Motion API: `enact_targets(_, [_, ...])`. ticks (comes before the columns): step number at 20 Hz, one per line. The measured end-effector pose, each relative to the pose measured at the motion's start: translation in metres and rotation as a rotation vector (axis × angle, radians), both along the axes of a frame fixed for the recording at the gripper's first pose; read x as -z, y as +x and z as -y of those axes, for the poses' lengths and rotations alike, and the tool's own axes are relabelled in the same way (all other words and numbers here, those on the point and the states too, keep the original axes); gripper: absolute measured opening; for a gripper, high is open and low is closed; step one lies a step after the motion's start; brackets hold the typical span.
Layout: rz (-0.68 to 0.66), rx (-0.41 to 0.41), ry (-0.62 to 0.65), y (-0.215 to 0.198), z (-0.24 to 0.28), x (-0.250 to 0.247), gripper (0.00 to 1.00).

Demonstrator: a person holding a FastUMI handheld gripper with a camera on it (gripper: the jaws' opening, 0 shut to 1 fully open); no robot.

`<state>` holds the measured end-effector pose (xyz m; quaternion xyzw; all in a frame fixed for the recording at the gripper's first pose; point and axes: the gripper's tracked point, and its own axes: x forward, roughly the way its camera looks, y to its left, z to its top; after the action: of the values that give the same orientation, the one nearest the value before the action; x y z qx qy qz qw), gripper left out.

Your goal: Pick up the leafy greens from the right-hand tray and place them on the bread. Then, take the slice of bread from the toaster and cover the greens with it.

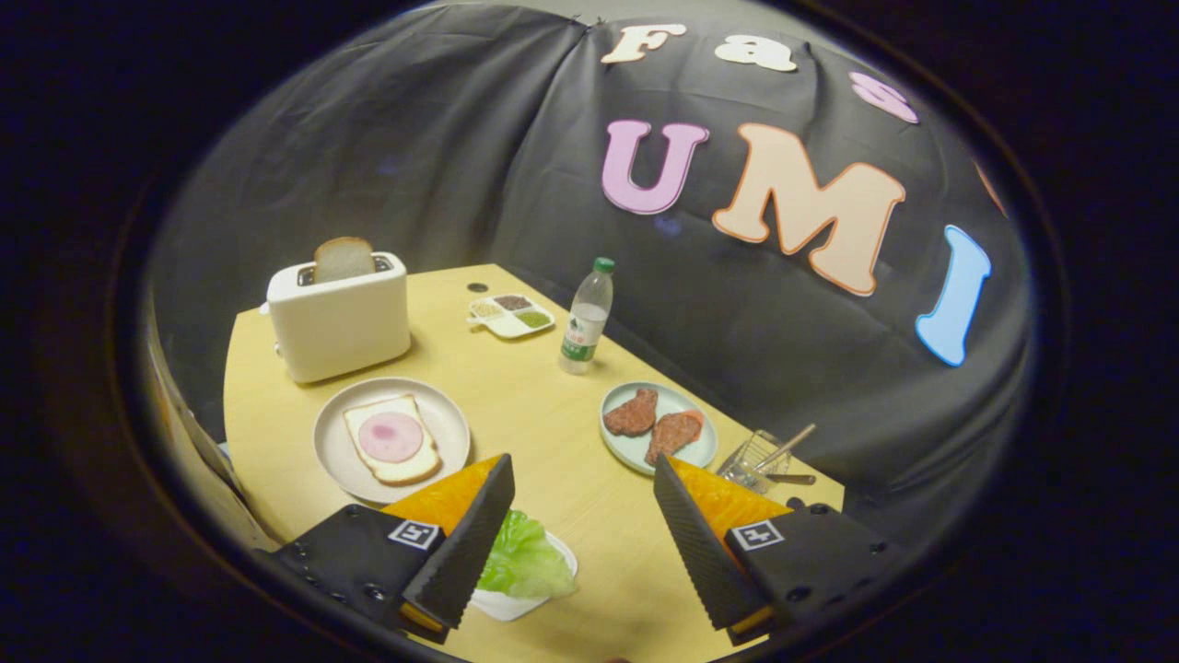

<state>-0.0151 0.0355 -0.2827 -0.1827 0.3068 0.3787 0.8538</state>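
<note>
The leafy greens [525, 555] lie in a small white tray [558, 566] low down, right beside my left finger [470, 543] and partly hidden by it. My gripper [582, 474] is open, fingers spread wide above the table, with nothing between them. Beyond the left finger sits a round plate [440, 410] with a bread slice [414, 459] topped by a pink ham round [391, 436]. Farther back stands a white toaster [337, 322] with another bread slice [344, 259] sticking up from its slot.
A pale green plate [636, 450] with two meat pieces [652, 424] lies just ahead of the right finger. A water bottle [586, 318] and a divided condiment dish [509, 315] stand behind. A glass holder with utensils [757, 458] sits at the table's right edge.
</note>
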Motion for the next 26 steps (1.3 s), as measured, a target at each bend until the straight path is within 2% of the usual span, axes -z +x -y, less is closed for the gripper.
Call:
enact_targets(12, [-0.192, -0.194, -0.117, -0.042, -0.014, 0.086, 0.99])
enact_targets(26, [-0.421, -0.254, -0.224, -0.087, 0.003, 0.167, 0.99])
